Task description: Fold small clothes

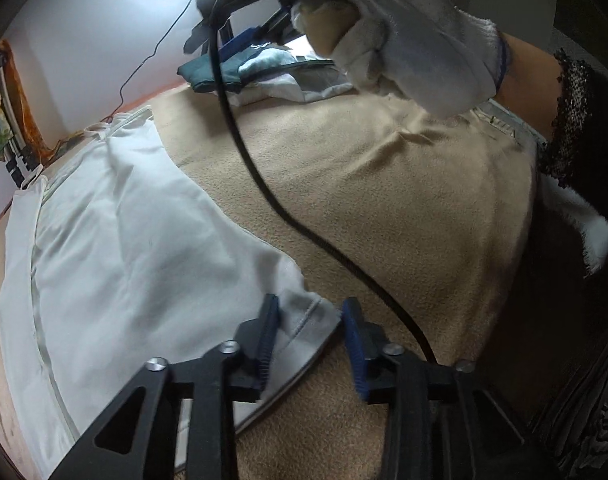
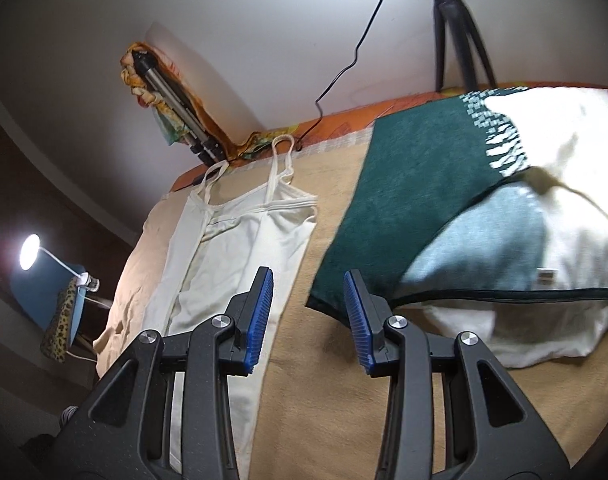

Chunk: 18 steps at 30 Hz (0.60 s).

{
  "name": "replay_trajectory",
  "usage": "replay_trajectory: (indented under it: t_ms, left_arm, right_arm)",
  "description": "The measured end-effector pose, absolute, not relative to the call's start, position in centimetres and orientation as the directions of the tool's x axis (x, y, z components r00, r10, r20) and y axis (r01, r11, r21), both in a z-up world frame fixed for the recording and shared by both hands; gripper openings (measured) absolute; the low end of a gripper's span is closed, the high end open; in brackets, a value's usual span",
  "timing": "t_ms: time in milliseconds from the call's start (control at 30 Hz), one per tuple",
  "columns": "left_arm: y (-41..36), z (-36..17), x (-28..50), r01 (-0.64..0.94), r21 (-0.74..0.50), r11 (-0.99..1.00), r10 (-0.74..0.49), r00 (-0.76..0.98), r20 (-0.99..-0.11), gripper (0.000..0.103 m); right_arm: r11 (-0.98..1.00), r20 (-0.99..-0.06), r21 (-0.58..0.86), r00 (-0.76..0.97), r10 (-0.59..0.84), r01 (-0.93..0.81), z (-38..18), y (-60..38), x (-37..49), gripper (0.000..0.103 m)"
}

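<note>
White camisole (image 1: 116, 216) hem between open left claw (image 1: 310, 322) | right claw (image 2: 308, 304) open

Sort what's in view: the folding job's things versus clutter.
Job: white strappy cotton camisole, left gripper open around its hem corner, right gripper open above.

Clutter: green-and-white pillow, silver tripod, white desk lamp, black cable.

A tan fleece blanket (image 2: 328, 380) covers the bed. A glowing white desk lamp (image 2: 30, 250) stands far left; a black tripod (image 2: 456, 28) leans against the wall.
</note>
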State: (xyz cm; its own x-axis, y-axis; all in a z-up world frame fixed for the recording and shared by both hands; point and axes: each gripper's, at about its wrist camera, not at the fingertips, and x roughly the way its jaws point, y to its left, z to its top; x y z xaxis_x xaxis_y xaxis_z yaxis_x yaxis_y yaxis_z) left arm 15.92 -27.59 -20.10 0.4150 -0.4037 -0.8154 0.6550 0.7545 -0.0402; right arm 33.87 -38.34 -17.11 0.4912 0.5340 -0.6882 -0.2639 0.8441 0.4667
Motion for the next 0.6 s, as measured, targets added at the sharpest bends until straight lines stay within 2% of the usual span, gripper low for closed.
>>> replay_trajectory:
  t_ms: [67, 100, 300, 600]
  left_arm:
    - [-27.1, -20.1, 16.4, 0.645, -0.063, 0.761, -0.414, 0.409, -0.813, 0.007]
    - [-26.6, -20.0, 16.7, 0.634, -0.082, 0.769, -0.422, 0.408, -0.810, 0.005]
    - [-24.0, -19.1, 17.2, 0.588, -0.168, 0.791, -0.470, 0.408, -0.783, 0.004]
    - [-22.8, -18.4, 17.1, 0.551, -0.227, 0.803, -0.499, 0.414, -0.761, 0.003]
  right_arm:
    - [0.842, -0.698, 0.463, 0.472, 0.539, -0.276, -17.8, -37.1, 34.5, 0.039]
    - [0.841, -0.704, 0.462, 0.460, 0.541, -0.281, -18.3, -36.3, 34.9, 0.039]
    - [0.853, -0.740, 0.447, 0.425, 0.522, -0.271, -20.5, -32.5, 37.3, 0.039]
    - [0.916, -0.791, 0.383, 0.468, 0.393, -0.122, -23.3, -30.5, 41.6, 0.039]
